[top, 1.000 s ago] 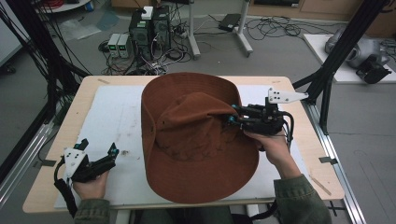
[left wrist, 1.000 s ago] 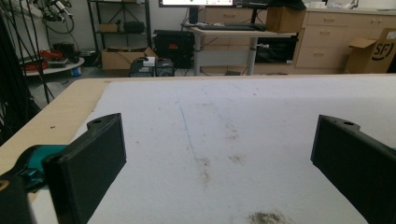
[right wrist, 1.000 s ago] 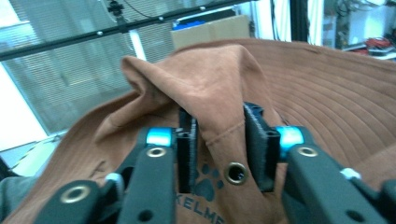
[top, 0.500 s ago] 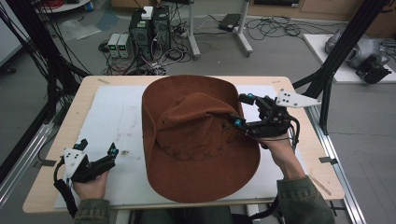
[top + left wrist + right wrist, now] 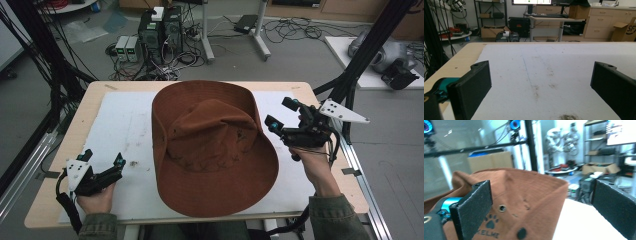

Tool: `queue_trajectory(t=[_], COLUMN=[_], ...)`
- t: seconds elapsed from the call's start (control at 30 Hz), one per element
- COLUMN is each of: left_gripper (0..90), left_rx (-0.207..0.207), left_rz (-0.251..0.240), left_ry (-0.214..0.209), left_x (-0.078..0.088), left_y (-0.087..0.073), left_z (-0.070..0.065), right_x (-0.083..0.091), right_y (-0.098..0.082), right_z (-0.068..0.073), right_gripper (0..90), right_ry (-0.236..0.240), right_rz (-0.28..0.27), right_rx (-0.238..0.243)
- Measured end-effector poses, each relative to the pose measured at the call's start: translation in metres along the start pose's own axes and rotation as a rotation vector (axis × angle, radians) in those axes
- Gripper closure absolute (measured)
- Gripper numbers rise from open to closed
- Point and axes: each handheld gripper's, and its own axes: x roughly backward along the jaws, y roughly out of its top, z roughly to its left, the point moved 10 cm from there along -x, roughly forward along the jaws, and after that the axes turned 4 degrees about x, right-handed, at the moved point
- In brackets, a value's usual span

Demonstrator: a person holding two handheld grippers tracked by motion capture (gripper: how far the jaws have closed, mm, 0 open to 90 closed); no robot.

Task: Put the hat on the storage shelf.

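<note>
A brown wide-brimmed hat lies crown up in the middle of the white mat; its far brim curls upward. In the right gripper view the hat shows a paw-print logo, an eyelet and a snap. My right gripper hovers open just right of the hat's brim, holding nothing and apart from the fabric. At the table's near left corner my left gripper rests open on the mat, well left of the hat. Its jaws stand wide apart over bare, stained mat.
The wooden table edge frames the mat on all sides. Black frame posts rise at the right and left. Computers and cables sit on the floor beyond the far edge. Brown smudges mark the mat near my left gripper.
My right gripper has let go of the hat's right brim, opened and drawn back to the right. The hat has settled flatter. The left gripper has stayed put.
</note>
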Motion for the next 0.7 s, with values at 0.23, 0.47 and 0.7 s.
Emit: queue_trajectory(t=[0.23,0.47,0.7], left_gripper=[3.6,3.6,3.6], left_rx=[0.007,0.01,0.011], left_rz=[-0.003,0.002,-0.006], left_ry=[0.0,-0.003,0.004], left_x=[0.001,0.0,0.001], left_y=[0.001,0.0,0.001], left_z=[-0.001,0.0,0.001], right_x=[0.017,0.025,0.023], right_y=[-0.004,-0.022,-0.047], right_z=[-0.016,-0.03,-0.039], right_gripper=[2.8,2.8,2.8], right_ry=[-0.15,-0.375,-0.404], right_rz=[0.0,0.016,0.04], right_rx=[0.065,0.196,0.131])
